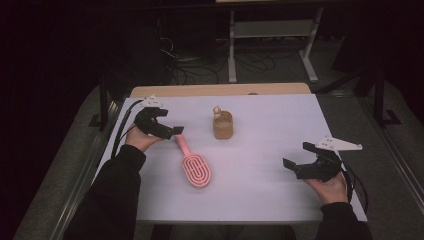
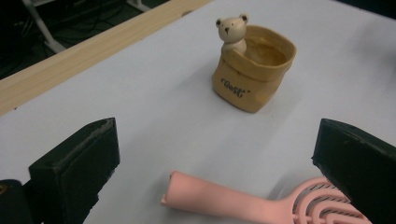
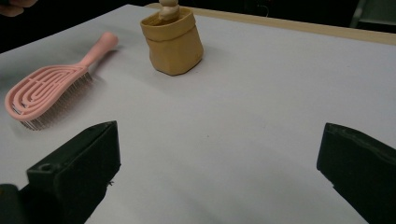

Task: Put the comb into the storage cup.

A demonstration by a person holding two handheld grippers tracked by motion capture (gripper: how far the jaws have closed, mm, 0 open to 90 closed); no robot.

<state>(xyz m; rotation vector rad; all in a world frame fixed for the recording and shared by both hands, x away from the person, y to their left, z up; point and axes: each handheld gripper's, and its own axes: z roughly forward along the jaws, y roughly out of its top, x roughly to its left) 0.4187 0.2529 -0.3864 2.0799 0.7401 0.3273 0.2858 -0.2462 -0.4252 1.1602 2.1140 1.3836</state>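
Care is needed: wide-open left gripper (image 1: 169, 131) should be lowered astride pink plastic hairbrush (image 1: 194, 167) handle; right gripper (image 1: 299, 161) is held open, idle.

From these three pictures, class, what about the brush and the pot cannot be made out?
- Brush: head cut off by the left gripper view's bottom edge and the right-hand jaw.
- Pot: bear's head cut off by the right gripper view's top edge.
- Pot's lettering: too small to read.
- Pot's floor: hidden by its walls.
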